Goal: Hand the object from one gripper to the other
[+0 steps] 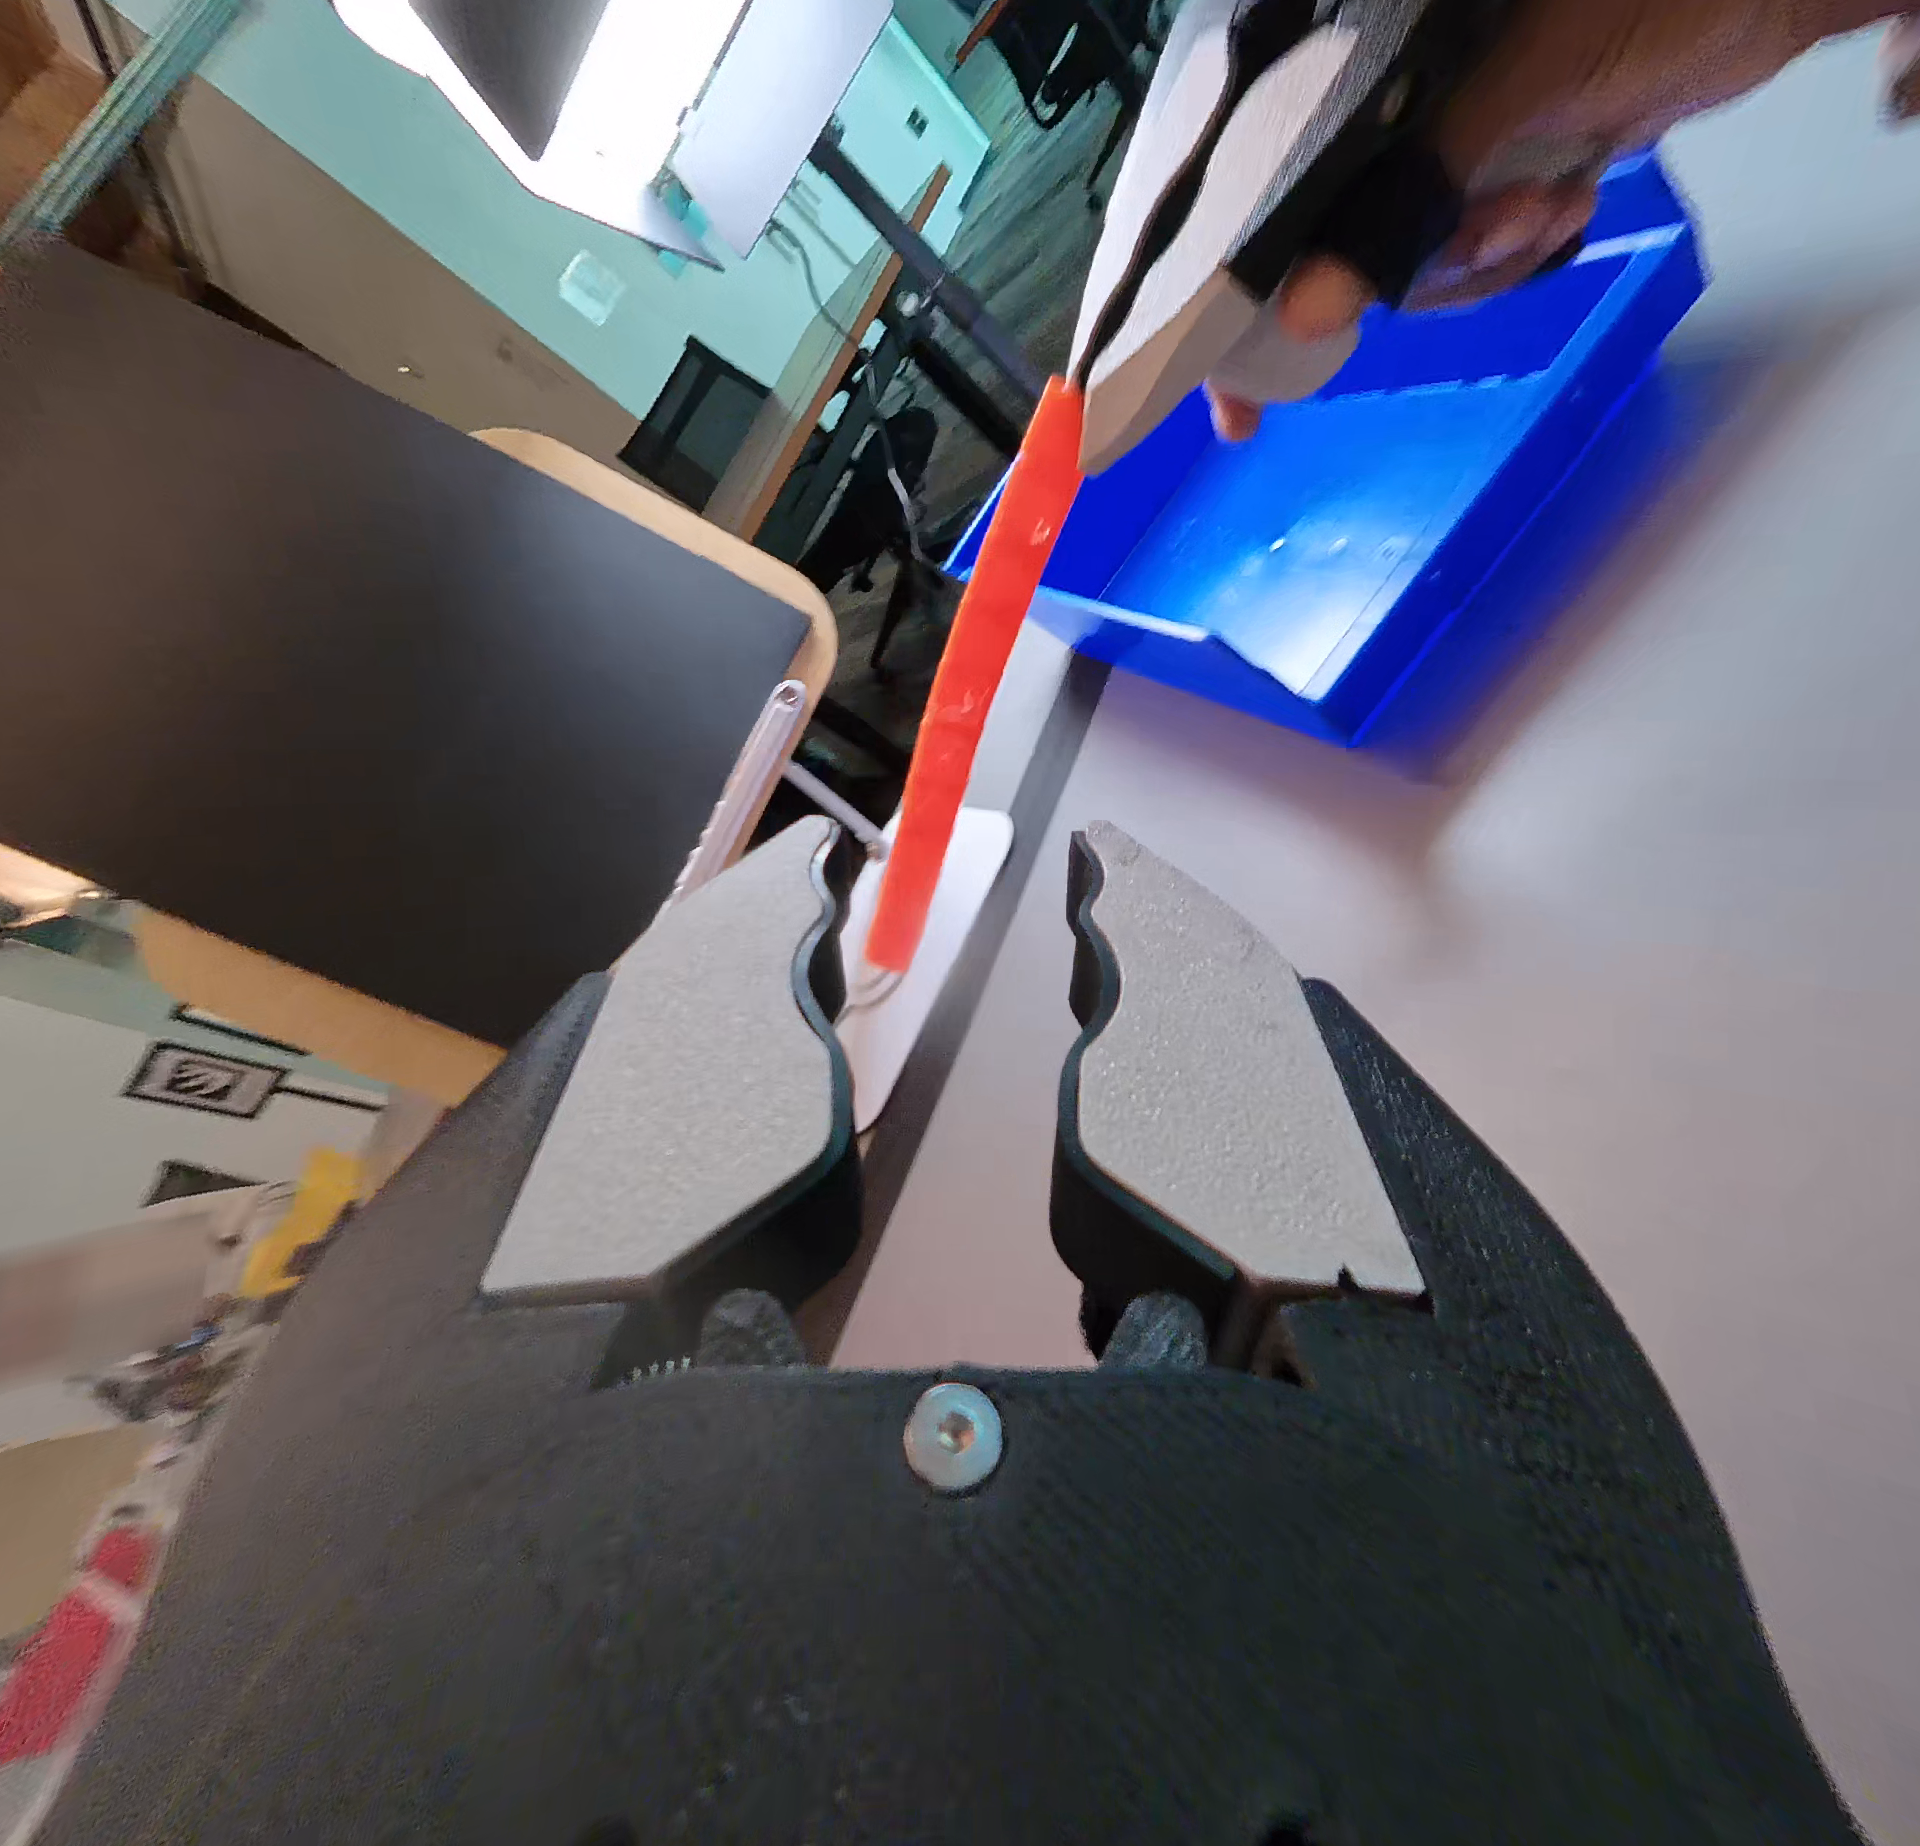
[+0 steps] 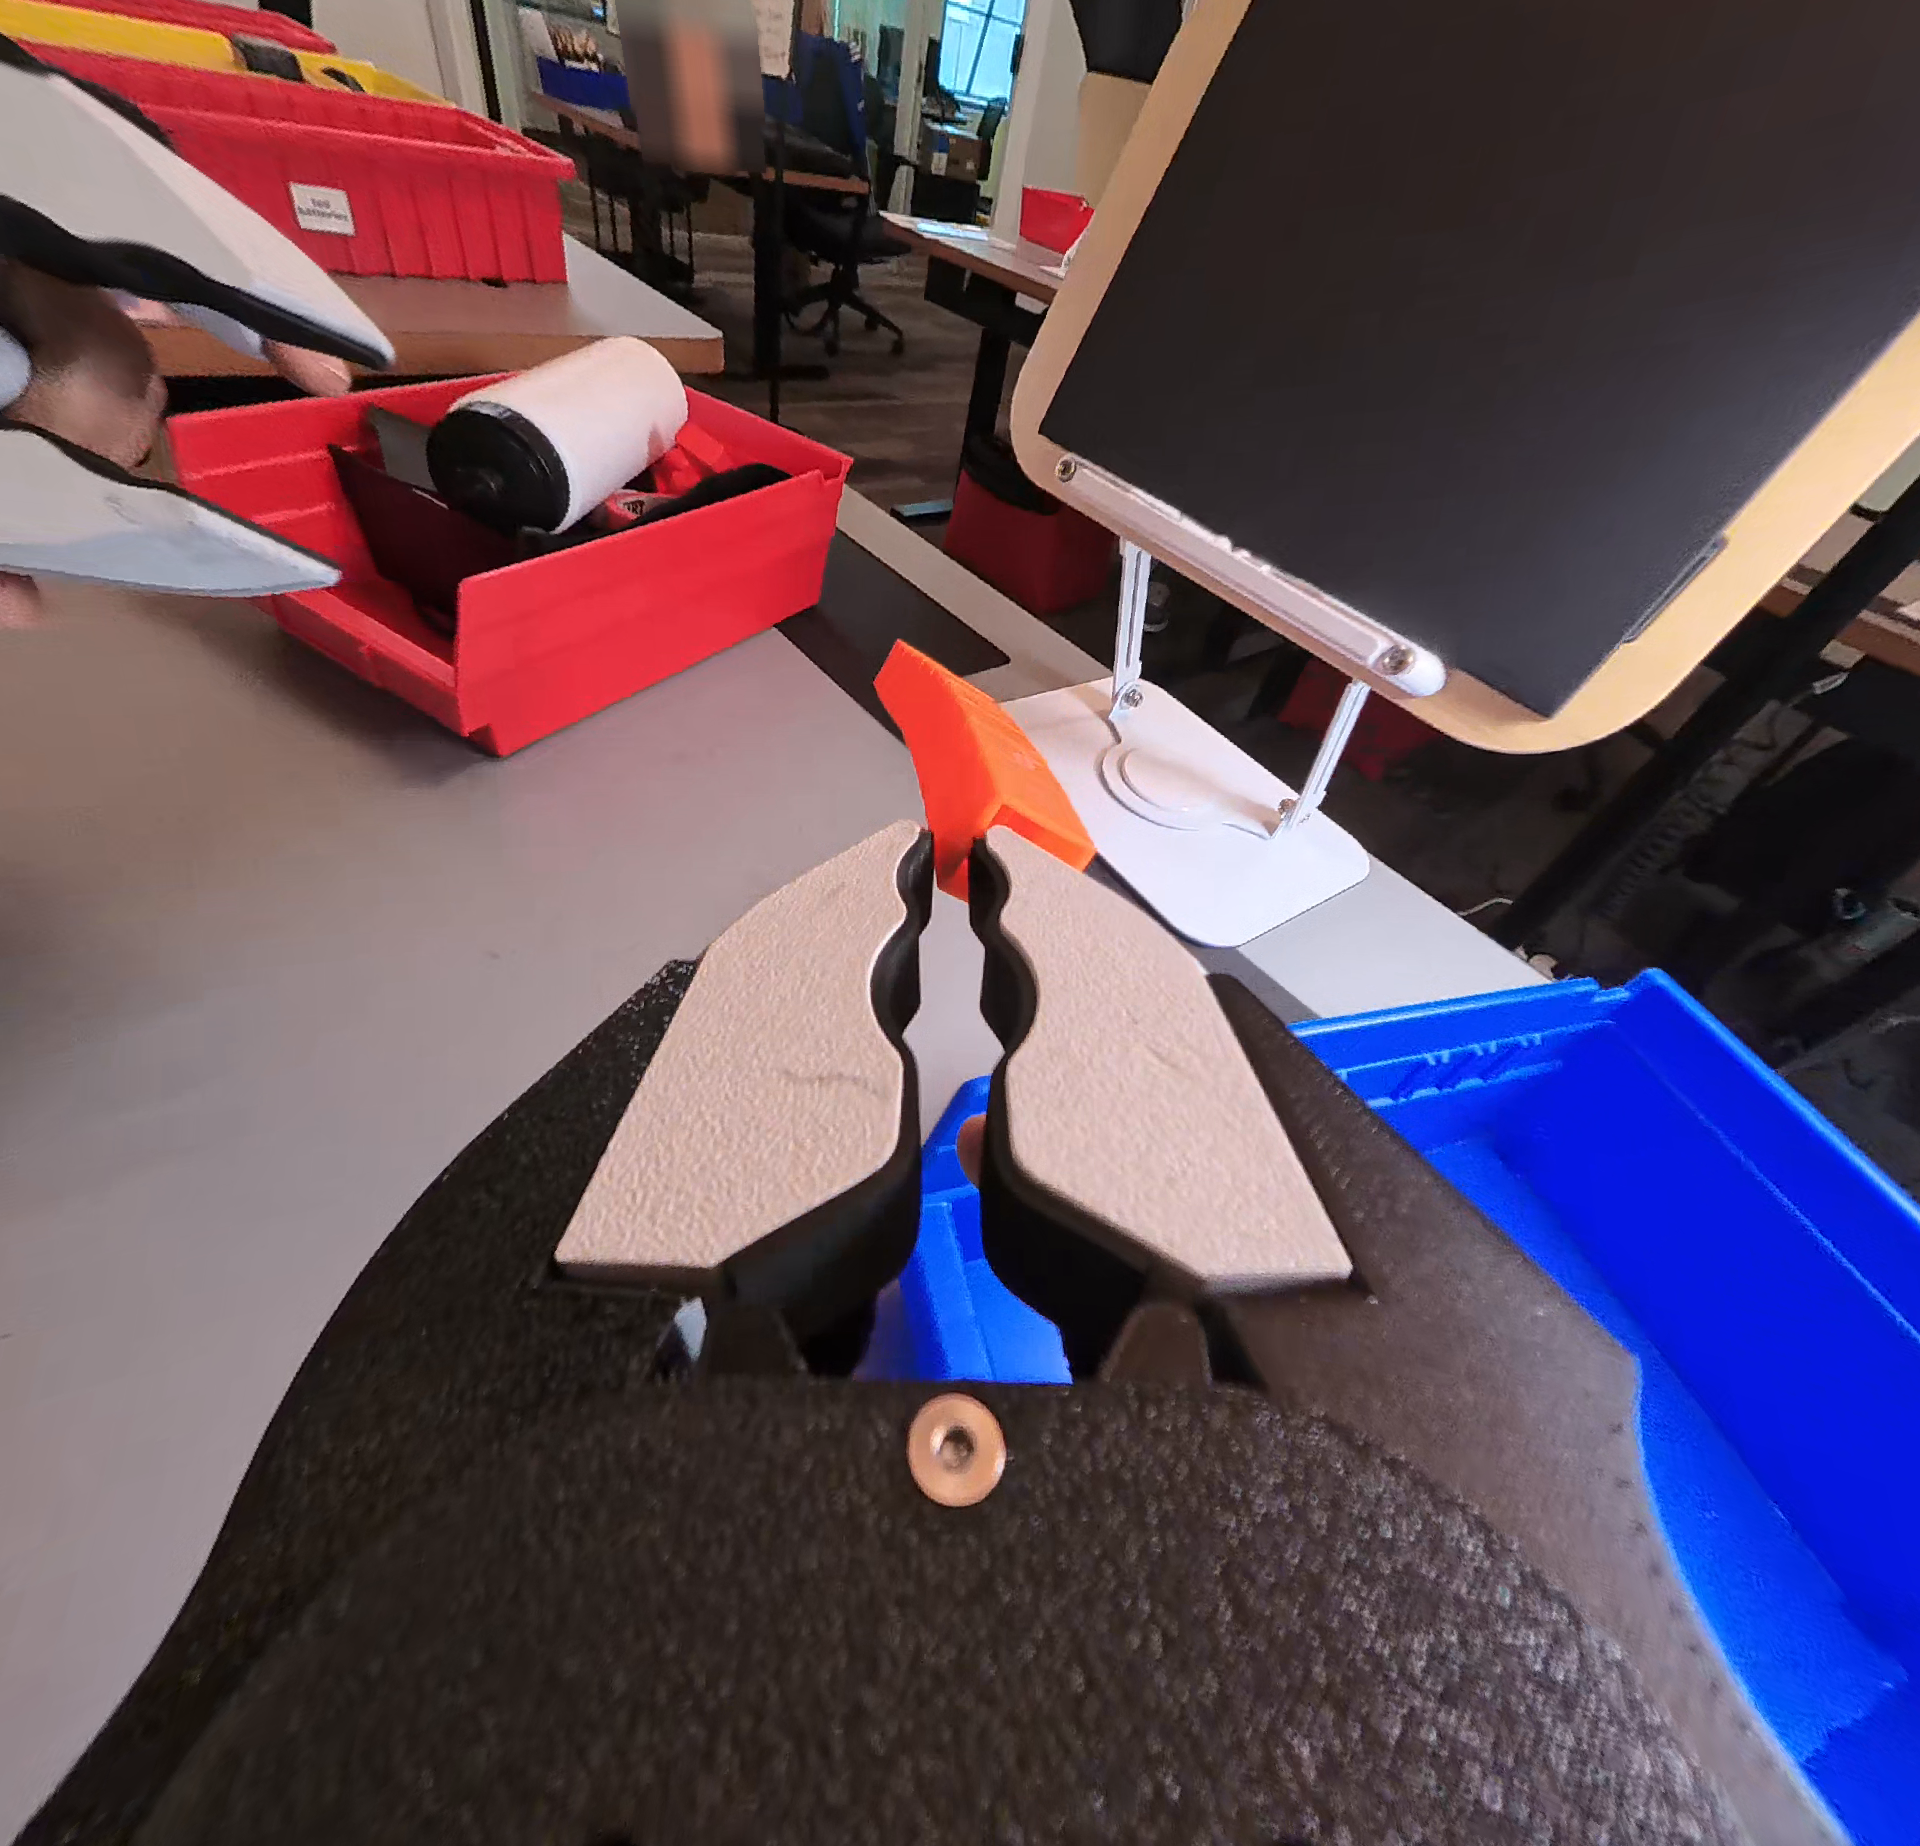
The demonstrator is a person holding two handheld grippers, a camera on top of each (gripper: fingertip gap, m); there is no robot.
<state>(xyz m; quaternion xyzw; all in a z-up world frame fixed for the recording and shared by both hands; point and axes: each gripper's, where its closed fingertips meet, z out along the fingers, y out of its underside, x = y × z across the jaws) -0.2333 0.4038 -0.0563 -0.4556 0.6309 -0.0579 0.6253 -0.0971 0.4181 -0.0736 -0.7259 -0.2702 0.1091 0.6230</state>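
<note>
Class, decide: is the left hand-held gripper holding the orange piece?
No, the left hand-held gripper is open and empty; the right hand-held gripper clamps the orange piece.

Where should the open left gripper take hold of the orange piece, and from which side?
Probably the free lower end of the orange piece, from below. The right gripper pinches only its top end, so the long flat strip hangs clear toward the left gripper.

A grey table (image 2: 312,913) is seen bearing a red bin (image 2: 623,612), a blue bin (image 2: 1558,1069) and the white base of a tablet stand (image 2: 1247,861) near its edge.
</note>
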